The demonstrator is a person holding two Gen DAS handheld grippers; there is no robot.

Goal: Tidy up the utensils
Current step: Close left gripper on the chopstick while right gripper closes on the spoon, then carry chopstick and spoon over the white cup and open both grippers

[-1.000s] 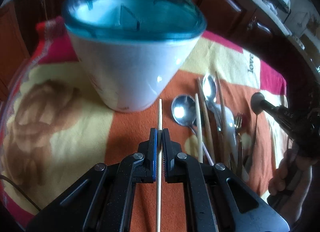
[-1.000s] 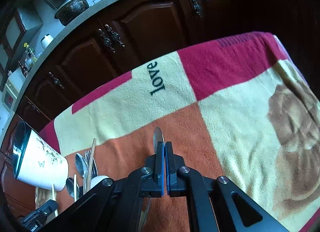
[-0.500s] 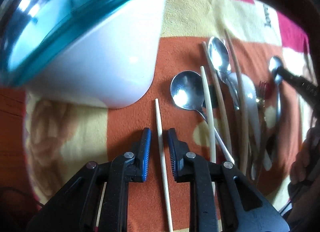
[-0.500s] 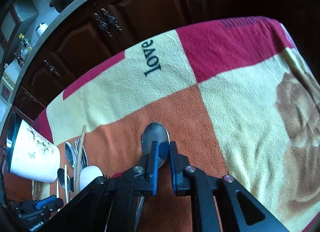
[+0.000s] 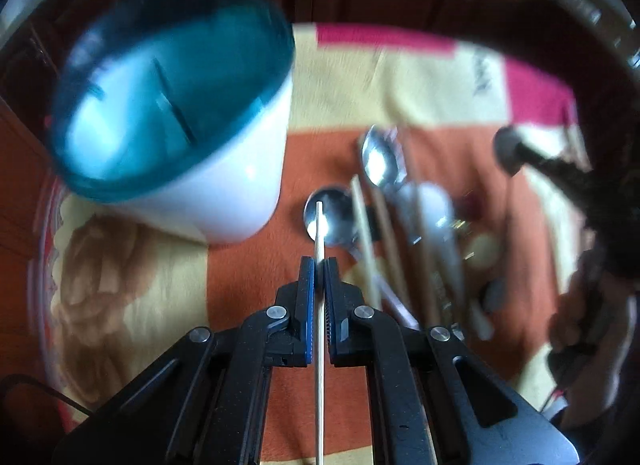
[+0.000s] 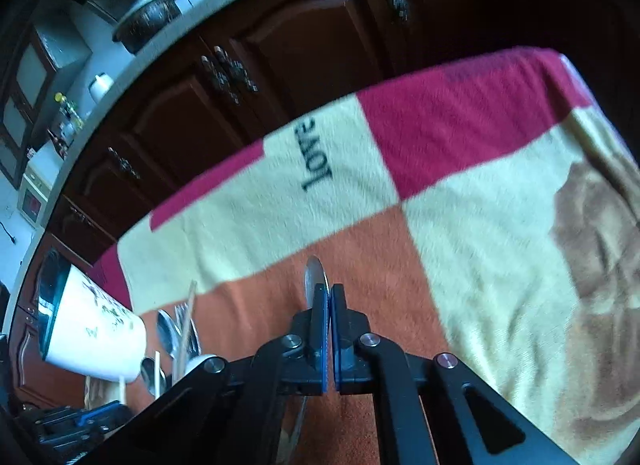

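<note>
Utensils, loose lot, on a blanket-covered desk.

Item one: pale chopstick (image 5: 319, 233), thin and straight, clamped between the closed jaws of the left gripper (image 5: 319, 265). Its far tip stands over the bowl of a round steel spoon (image 5: 334, 221) in that view; whether it touches the spoon cannot be told. Its near end runs back between the gripper's arms to the bottom edge of the picture.

Item two: steel spoon (image 6: 315, 277), held edge-on in the closed jaws of the right gripper (image 6: 328, 297). Its bowl sticks out past the fingertips above the orange square of the blanket (image 6: 460, 193); the handle passes back beneath the gripper.

Item three: utensil holder (image 5: 224, 169), white body with a teal rim and a divider inside, standing on the blanket to the left of the heap. From the right wrist view it appears at the far left with small butterfly and leaf prints on its side (image 6: 96, 333).

Item four: heap of utensils (image 5: 416, 233) to the right of the holder, lying roughly parallel: a second steel spoon (image 5: 378, 163), several wooden chopsticks, a white-handled piece, and a fork, partly blurred.

Surroundings: blanket in cream, orange and crimson squares, with the word "love" printed on a cream square; dark wooden cabinets (image 6: 280, 65) behind it.
</note>
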